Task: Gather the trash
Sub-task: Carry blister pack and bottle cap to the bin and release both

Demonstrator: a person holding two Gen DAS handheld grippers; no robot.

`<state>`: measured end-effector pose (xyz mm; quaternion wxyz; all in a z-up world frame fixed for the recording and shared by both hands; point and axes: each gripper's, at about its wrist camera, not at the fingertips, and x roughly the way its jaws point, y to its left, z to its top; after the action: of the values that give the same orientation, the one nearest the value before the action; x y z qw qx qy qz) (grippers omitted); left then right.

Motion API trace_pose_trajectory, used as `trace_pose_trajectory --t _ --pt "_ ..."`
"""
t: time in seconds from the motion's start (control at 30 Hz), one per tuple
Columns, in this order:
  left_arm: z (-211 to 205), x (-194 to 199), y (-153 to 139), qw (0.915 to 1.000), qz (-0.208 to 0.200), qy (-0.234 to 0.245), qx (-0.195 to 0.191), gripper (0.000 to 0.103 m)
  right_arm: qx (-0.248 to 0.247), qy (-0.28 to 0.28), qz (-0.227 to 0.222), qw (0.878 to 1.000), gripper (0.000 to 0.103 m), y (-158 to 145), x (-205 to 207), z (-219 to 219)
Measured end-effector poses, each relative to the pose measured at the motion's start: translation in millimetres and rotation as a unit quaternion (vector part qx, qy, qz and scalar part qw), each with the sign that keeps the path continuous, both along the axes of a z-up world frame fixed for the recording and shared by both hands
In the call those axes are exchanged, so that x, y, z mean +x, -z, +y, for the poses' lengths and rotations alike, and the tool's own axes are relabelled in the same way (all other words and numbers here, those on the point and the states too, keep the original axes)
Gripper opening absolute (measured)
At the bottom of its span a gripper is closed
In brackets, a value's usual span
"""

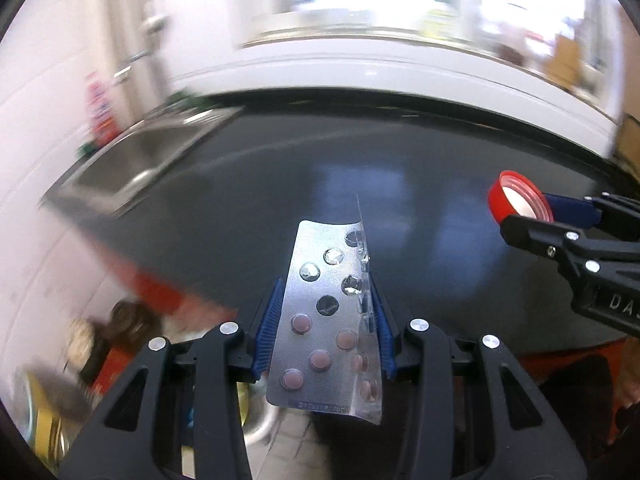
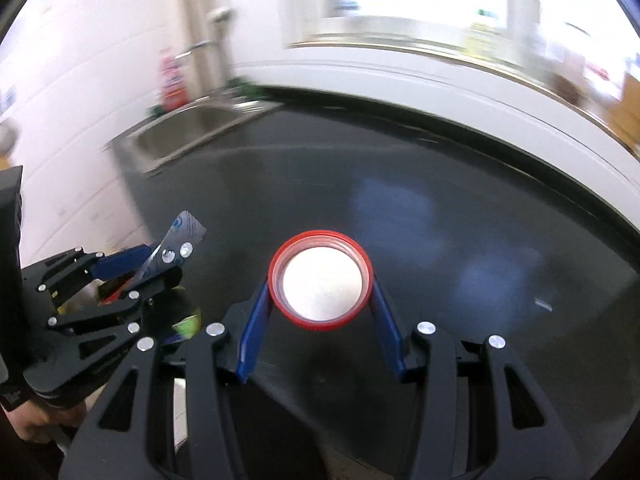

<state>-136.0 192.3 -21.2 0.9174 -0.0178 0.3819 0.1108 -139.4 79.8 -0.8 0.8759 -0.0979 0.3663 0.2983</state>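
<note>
My left gripper [image 1: 326, 304] is shut on a silver pill blister pack [image 1: 324, 320], partly emptied, with pink pills in its lower half; it is held above the near edge of the dark countertop [image 1: 280, 184]. My right gripper [image 2: 320, 292] is shut on a red jar lid [image 2: 320, 280] with a white inside, held over the countertop [image 2: 440, 240]. The lid [image 1: 518, 200] and right gripper [image 1: 532, 216] show at the right of the left wrist view. The left gripper [image 2: 160, 260] with the blister pack [image 2: 176, 244] shows at the left of the right wrist view.
A steel sink [image 1: 132, 160] is set in the counter's far left, also in the right wrist view [image 2: 188, 136]. A white wall and bright window run behind. An open bin with mixed trash [image 1: 80, 360] lies below the counter's left front edge.
</note>
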Motion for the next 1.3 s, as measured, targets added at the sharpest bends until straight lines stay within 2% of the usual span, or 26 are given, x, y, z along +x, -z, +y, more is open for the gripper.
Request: trace_pose_trajectory --t 0.07,0.17,0.3,0.43,0.67,0.77,0.87,0.93,1.03,1.13,1.3 --pt "35 -28 2 0.9989 0.002 -0.047 0.003 0.041 0.000 -0.048 0.005 0.999 0.049 2 -12 44" --pt "86 -75 8 0.9921 0.014 -0.124 0.005 0.041 -0.003 -0.117 0.019 0.993 0.049 10 -34 108" --pt "142 -127 24 0.9773 0.040 -0.208 -0.006 0.041 -0.013 -0.193 0.042 0.980 0.049 29 -64 178" --pt "171 -153 38 0.9673 0.055 -0.247 -0.022 0.041 -0.026 -0.226 0.057 0.972 0.049 44 -77 213" --pt "208 -154 76 0.9625 0.074 -0.255 -0.053 0.041 -0.048 -0.255 0.074 0.963 0.049 77 -80 262" --pt "232 -140 116 0.9607 0.081 -0.253 -0.081 0.041 -0.049 -0.267 0.092 0.958 0.049 109 -68 287" --pt "251 -131 156 0.9595 0.085 -0.252 -0.093 0.041 -0.059 -0.267 0.124 0.954 0.049 158 -49 314" --pt "265 -124 189 0.9564 0.089 -0.250 -0.123 0.041 -0.072 -0.263 0.148 0.951 0.049 193 -39 329" --pt "277 -117 228 0.9504 0.107 -0.252 -0.147 0.041 -0.098 -0.256 0.171 0.946 0.049 231 -30 342" --pt "281 -113 254 0.9445 0.118 -0.256 -0.169 0.041 -0.109 -0.250 0.187 0.944 0.049 251 -24 349" --pt "278 -105 264 0.9454 0.118 -0.248 -0.175 0.043 -0.113 -0.250 0.193 0.942 0.050 255 -19 351"
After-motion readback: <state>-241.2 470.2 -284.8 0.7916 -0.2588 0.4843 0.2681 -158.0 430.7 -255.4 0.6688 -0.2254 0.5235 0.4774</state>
